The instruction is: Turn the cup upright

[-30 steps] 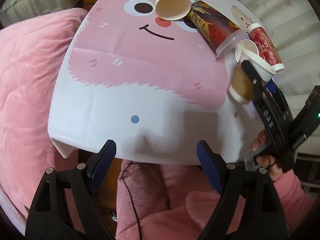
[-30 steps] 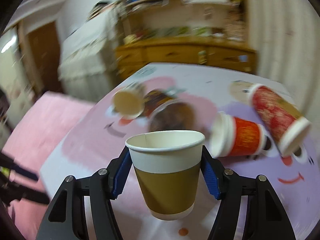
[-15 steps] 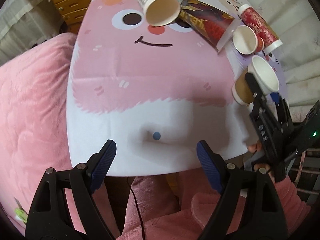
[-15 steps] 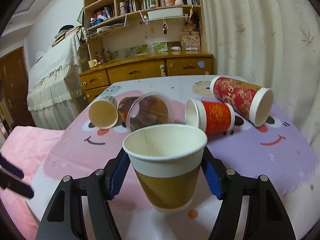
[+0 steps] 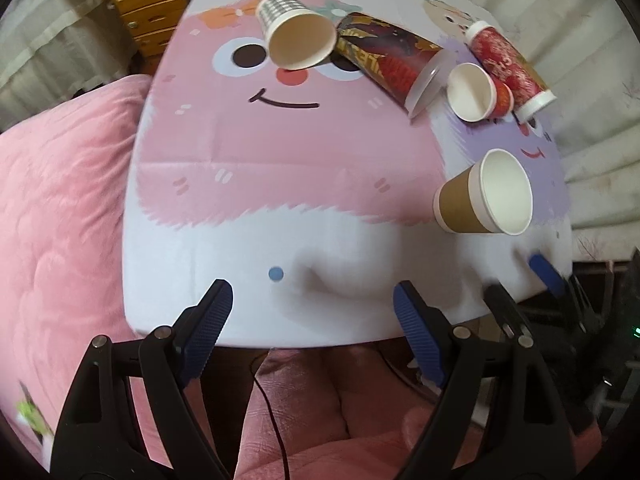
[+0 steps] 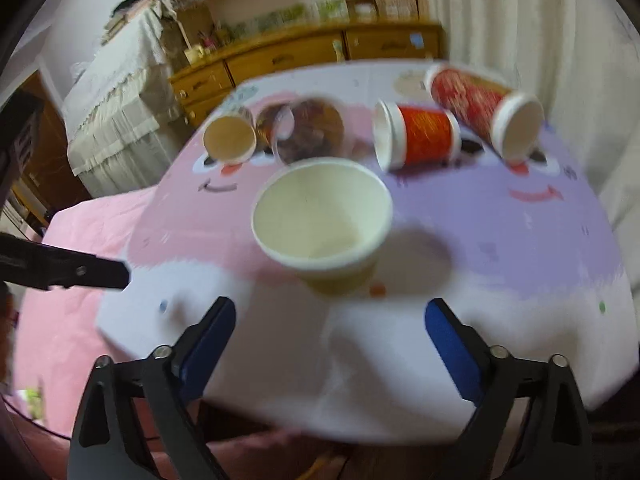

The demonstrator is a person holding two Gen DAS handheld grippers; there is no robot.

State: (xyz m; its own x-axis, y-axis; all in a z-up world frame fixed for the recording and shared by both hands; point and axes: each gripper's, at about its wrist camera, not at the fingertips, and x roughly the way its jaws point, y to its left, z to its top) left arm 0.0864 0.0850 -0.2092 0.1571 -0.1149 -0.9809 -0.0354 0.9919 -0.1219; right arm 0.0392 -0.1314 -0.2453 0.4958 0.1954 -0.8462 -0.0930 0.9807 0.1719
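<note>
One cup released, standing upright on the surface.
Half a second back sat clamped in the right claw (image 6: 328, 320); now free of it, brown cup (image 6: 324, 216) mouth-up near the front edge of the surface (image 6: 520, 240), blue pads spread wide and pulled back clear of its sides. Left claw (image 5: 312, 320) also gaping, holding nothing, parked off the front edge. Looks like the flip on this one is finished. Four more lying on their sides at the back: checked cup (image 5: 294, 30), dark tumbler (image 5: 388, 62), orange cup (image 6: 418, 134), red cup (image 6: 480, 108). Next pick probably the orange one, nearest the right claw.
</note>
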